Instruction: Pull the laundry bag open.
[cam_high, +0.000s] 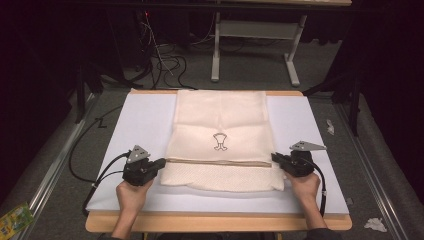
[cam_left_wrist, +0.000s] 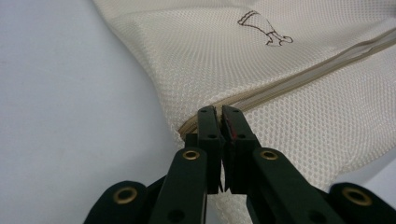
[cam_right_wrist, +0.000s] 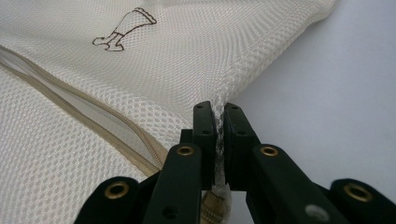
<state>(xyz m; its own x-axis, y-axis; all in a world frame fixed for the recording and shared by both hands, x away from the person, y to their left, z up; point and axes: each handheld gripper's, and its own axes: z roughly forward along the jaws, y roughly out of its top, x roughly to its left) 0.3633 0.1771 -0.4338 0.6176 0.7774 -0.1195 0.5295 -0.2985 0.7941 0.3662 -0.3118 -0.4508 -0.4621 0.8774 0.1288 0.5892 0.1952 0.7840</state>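
The mesh bag lies mid-board, long axis running twelve to six; the left gripper pinches its nine-o'clock edge by the zip (seam end), the right gripper grips its three-o'clock edge; both equally near, the fold line spanning between them.

A cream mesh bag is spread flat in the middle of a white board, and its far end reaches the far edge. A small dark drawing is seen on the bag, and a zip line runs across it nearer the near edge. The left gripper is placed at the bag's left side, and the right gripper at its right side. Each is held by a hand.
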